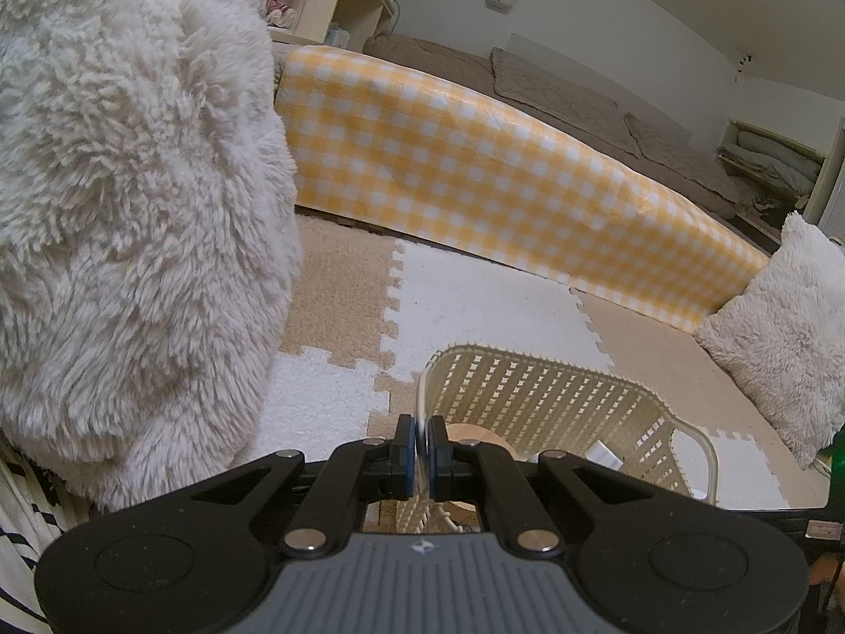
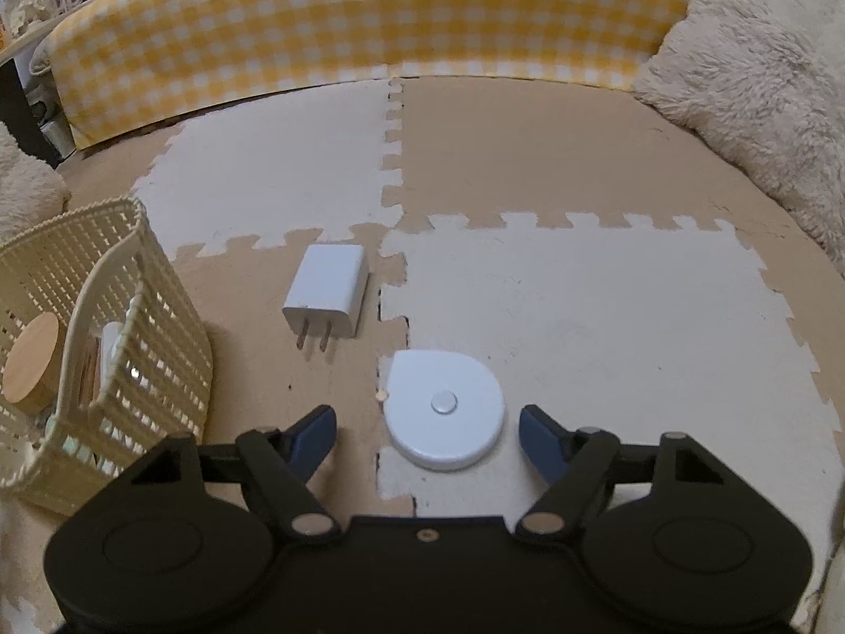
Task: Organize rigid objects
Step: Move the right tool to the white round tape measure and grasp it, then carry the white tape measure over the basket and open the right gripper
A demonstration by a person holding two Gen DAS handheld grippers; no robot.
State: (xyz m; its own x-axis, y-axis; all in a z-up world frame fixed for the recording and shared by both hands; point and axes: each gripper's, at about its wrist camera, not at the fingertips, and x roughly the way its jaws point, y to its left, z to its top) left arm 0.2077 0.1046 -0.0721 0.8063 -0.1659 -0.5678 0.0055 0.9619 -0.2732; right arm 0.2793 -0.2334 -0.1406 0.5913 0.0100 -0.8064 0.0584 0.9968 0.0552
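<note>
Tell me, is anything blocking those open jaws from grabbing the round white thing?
Nothing visible is. The right gripper is open, its jaws spread either side of the round white tape measure on the foam mat. The white charger lies apart, farther ahead and left.

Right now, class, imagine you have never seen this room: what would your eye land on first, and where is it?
Probably the round white tape measure on the foam floor mat, lying between the open fingers of the right gripper. Just beyond it, a white plug adapter lies prongs toward the camera. At left, the left gripper is shut on the rim of the cream lattice basket, beside a big fluffy cushion.
</note>
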